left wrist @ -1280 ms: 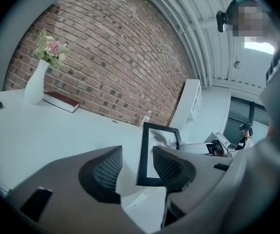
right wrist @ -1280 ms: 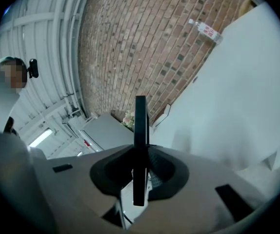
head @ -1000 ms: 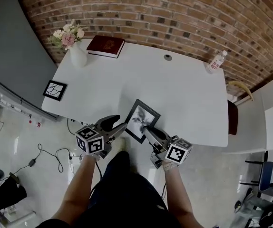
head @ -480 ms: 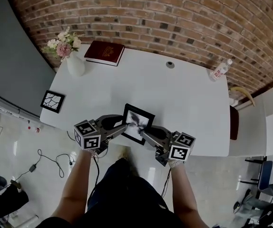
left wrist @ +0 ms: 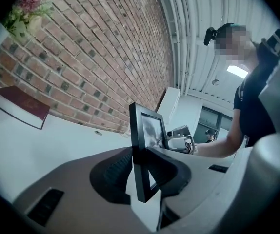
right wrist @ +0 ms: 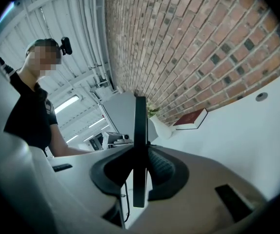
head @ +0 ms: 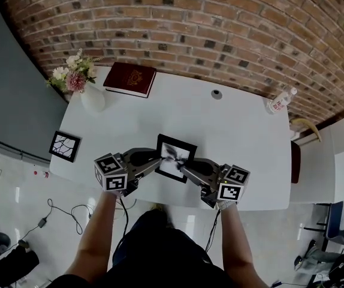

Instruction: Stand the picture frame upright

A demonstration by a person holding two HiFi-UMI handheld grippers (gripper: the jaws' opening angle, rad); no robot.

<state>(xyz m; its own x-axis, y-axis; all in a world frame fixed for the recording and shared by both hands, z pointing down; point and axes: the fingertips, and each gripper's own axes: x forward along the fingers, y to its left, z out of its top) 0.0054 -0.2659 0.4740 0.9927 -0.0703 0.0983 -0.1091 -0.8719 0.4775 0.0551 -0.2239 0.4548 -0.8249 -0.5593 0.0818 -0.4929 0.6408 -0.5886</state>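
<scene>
Picture frame point(head: 175, 158): by the near edge of the tabletop point(head: 238, 131), at its centre, gripped from both sides, picture facing up toward the person.
Left gripper point(head: 158, 159): fingers point(left wrist: 113, 177) had just been closing and pressed on the frame's left edge.
Right gripper point(head: 183, 168): fingers point(right wrist: 162, 169) narrow, clamped on the frame's right edge.
Far left: red book point(head: 130, 78), flower vase point(head: 92, 98).

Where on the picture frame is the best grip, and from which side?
Take its thin side borders, coming in from the near left and right: the picture frame is a flat slab, easily pinched front to back. The left tongs have just been closing on one border; the right tongs clamp the other.
</scene>
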